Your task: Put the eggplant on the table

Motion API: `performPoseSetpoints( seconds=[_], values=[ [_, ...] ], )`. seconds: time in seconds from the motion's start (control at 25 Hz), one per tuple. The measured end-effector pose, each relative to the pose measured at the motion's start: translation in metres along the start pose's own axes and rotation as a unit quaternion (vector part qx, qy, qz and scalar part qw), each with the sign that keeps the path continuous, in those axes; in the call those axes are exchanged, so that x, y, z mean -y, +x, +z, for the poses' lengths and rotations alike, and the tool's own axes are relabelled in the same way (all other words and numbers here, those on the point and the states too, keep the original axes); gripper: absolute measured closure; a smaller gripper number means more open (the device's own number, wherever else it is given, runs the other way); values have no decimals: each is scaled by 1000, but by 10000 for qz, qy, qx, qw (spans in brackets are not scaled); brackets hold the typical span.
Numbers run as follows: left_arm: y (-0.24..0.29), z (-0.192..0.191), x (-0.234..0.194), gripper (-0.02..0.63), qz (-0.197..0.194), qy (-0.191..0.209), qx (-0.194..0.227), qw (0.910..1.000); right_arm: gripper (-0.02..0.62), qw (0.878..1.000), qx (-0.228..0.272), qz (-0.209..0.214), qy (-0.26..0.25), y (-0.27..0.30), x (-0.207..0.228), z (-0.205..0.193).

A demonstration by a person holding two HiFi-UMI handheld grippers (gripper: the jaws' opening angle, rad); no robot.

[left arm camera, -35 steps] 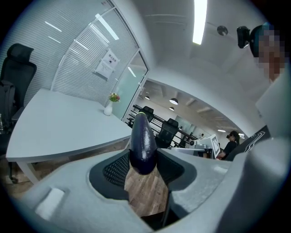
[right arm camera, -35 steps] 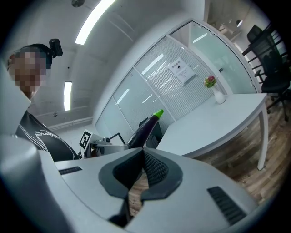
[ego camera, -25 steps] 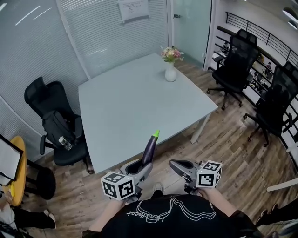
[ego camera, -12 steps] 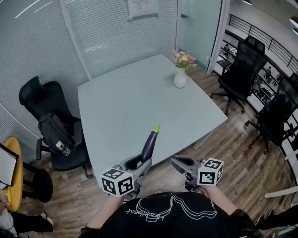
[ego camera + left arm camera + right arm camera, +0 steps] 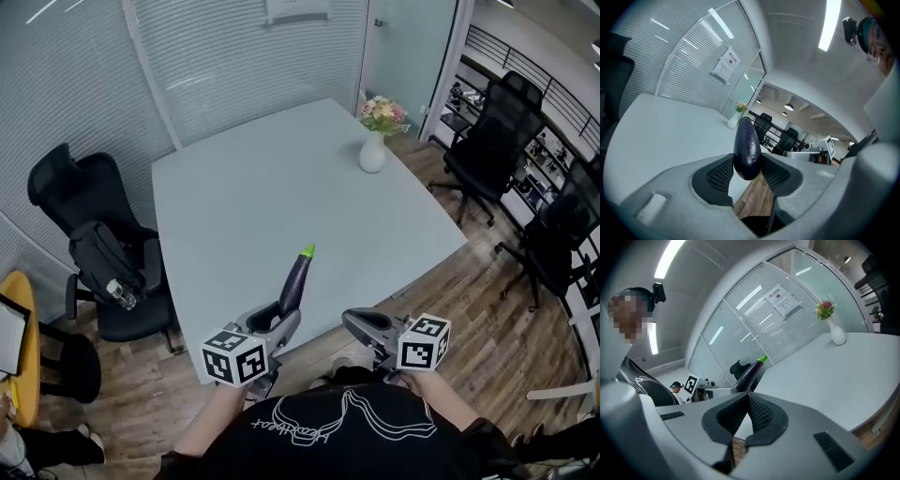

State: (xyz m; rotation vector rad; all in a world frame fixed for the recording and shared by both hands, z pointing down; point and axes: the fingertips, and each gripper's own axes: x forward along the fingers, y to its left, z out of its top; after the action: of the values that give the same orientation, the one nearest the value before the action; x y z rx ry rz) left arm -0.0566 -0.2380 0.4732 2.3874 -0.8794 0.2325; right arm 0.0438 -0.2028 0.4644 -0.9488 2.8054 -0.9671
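Observation:
A dark purple eggplant (image 5: 294,283) with a green stalk end sticks up and forward from my left gripper (image 5: 281,323), which is shut on its blunt end. In the left gripper view both pads press the eggplant (image 5: 747,149). It hangs above the near edge of the pale grey table (image 5: 253,187), not touching it. My right gripper (image 5: 352,322) is beside it to the right, level with the table's near edge, shut and holding nothing. The right gripper view shows its own jaw tips meeting at the right gripper (image 5: 747,399), and the eggplant (image 5: 751,372) beyond to the left.
A white vase of flowers (image 5: 373,153) stands at the table's far right corner. A black chair with a backpack (image 5: 103,258) sits left of the table. More black chairs (image 5: 492,141) stand right. A yellow round table (image 5: 28,347) is far left. Wood floor lies under me.
Both grippers have moved forward to the table's near edge, and the eggplant now reaches over the tabletop. The left grip on it is unchanged.

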Motion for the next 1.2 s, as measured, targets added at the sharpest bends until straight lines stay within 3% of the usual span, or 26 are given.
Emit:
performPoseSetpoints(
  seconds=[0.12, 0.68, 0.92, 1.2],
  values=[
    [4, -2, -11, 413, 24, -193, -22, 9998, 589, 9999, -82, 54, 35, 9, 5, 1],
    [43, 7, -81, 413, 596, -327, -239, 9974, 589, 9982, -372, 286, 378, 60, 60, 23],
    [59, 4, -122, 413, 964, -285, -442, 9939, 589, 9969, -546, 394, 416, 86, 79, 32],
    [76, -11, -166, 413, 1201, -549, -663, 9890, 589, 9955, -693, 314, 571, 107, 110, 37]
  ],
)
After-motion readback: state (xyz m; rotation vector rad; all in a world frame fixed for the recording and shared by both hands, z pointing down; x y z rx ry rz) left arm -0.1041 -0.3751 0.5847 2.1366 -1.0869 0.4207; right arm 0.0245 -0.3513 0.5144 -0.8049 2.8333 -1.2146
